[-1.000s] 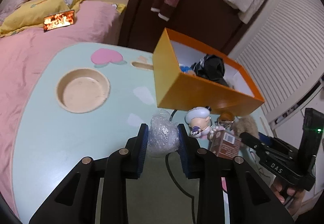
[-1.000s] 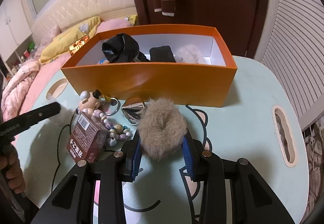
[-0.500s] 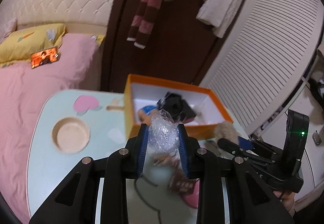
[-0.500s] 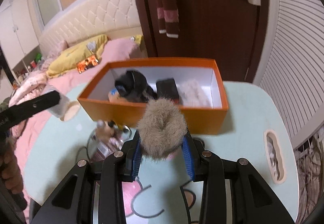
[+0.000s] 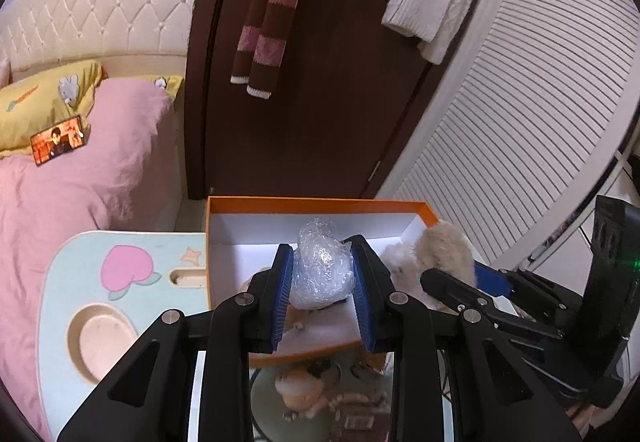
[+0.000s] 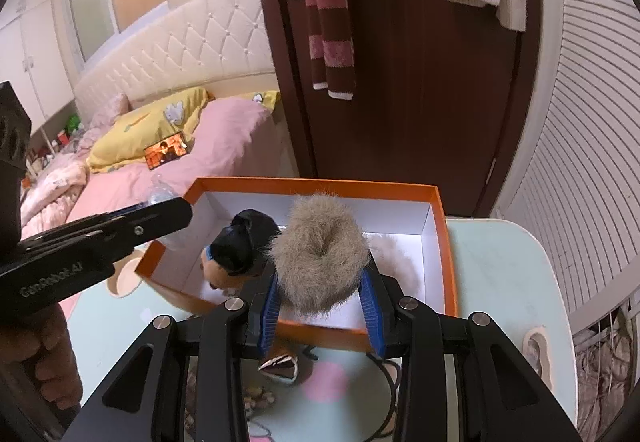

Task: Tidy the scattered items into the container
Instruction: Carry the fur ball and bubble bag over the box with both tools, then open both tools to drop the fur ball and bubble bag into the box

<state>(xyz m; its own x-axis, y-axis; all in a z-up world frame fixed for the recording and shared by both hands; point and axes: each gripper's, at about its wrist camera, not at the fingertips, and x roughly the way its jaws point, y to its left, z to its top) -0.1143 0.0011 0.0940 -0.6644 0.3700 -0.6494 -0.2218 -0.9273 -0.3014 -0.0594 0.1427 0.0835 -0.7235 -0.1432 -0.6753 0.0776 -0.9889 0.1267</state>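
My left gripper (image 5: pixel 322 274) is shut on a crumpled clear plastic wad (image 5: pixel 322 271), held above the orange box (image 5: pixel 320 203) with white inner walls. My right gripper (image 6: pixel 320 284) is shut on a fluffy grey-brown scrunchie (image 6: pixel 318 256), raised over the same orange box (image 6: pixel 447 242). Inside the box lie a black bundle (image 6: pixel 244 244) and a pale fluffy item (image 6: pixel 394 256). In the left wrist view the scrunchie (image 5: pixel 444 248) and right gripper (image 5: pixel 460 288) show at the right. A small figurine (image 5: pixel 300 390) lies on the table below my left gripper.
The box stands on a light blue table (image 5: pixel 60 290) with a round recess (image 5: pixel 100 342) and a slot (image 5: pixel 188 278). A shiny clip (image 6: pixel 280 364) and beads (image 6: pixel 256 398) lie on the table near the box. A pink bed (image 5: pixel 60 194), a dark door and slatted doors stand behind.
Both grippers rose from the table with their items and moved over the box. The plastic wad and the scrunchie, earlier low beside the box's wall, now hang above its opening.
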